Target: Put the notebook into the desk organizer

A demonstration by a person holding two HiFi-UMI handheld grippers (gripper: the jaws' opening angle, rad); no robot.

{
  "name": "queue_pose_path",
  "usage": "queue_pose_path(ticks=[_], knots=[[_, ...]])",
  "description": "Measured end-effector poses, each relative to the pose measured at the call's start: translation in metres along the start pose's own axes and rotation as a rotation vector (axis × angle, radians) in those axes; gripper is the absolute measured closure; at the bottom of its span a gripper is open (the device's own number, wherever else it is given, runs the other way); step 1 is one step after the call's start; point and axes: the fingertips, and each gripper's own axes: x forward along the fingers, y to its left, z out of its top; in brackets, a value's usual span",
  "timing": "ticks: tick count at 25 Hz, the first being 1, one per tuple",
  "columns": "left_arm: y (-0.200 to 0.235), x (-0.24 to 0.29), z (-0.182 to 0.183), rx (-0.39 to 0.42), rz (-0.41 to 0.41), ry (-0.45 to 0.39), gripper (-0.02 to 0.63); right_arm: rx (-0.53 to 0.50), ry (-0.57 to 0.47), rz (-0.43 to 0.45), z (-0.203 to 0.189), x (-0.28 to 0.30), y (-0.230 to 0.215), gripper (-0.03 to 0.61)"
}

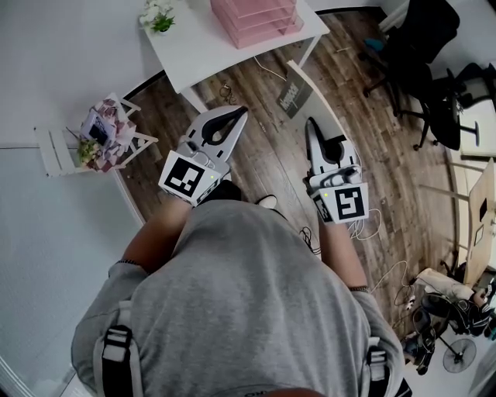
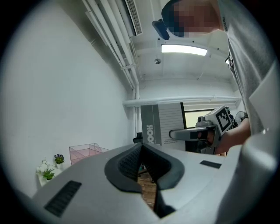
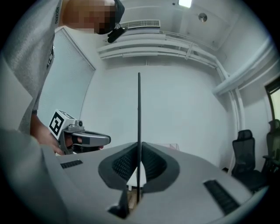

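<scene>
The right tongs [image 1: 312,128] are pinched shut on the lower edge of the notebook [image 1: 295,97], which stands upright out of them. The left tongs [image 1: 232,118] are pressed together with nothing between them. In the head view both pairs of tongs are held out in front of the person's grey shirt, side by side over the wooden floor [image 1: 256,167]. There the notebook shows as a narrow pale strip with a grey cover, its far end near the front edge of the white worktop [image 1: 190,54]. The pink desk organizer [image 1: 256,17] sits on that worktop, well apart from the notebook, with a potted plant [image 1: 159,15] at the worktop's left end. A small white rack [image 1: 58,147] stands by the wall at the left and a black office chair [image 1: 426,70] at the upper right. The right gripper view reduces the notebook to a thin dark vertical line rising between the closed pads, so its cover cannot be seen there. That view also shows the left tongs off to its left against the pale wall. The left gripper view gives what the other two do not, the notebook broadside, with a grey band bearing large letters, a paler lined panel beside it, and the right tongs clamped at its lower right corner. It also shows a lit ceiling light [image 2: 183,49] overhead.
</scene>
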Motion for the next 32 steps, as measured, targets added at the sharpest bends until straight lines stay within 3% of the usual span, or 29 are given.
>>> queue_pose_path(ticks=[9,24,32], knots=[[-0.018,0.003,0.002,0.004,0.011,-0.004,0.594,0.008,-0.005,0.012,0.000,-0.015,-0.006,0.563],[-0.078,0.013,-0.004,0.017,0.065,0.004,0.594,0.026,0.007,0.121,-0.011,-0.063,-0.017,0.563],[-0.072,0.028,-0.014,0.010,0.066,0.015,0.594,0.034,0.008,0.132,-0.016,-0.054,-0.031,0.563]])
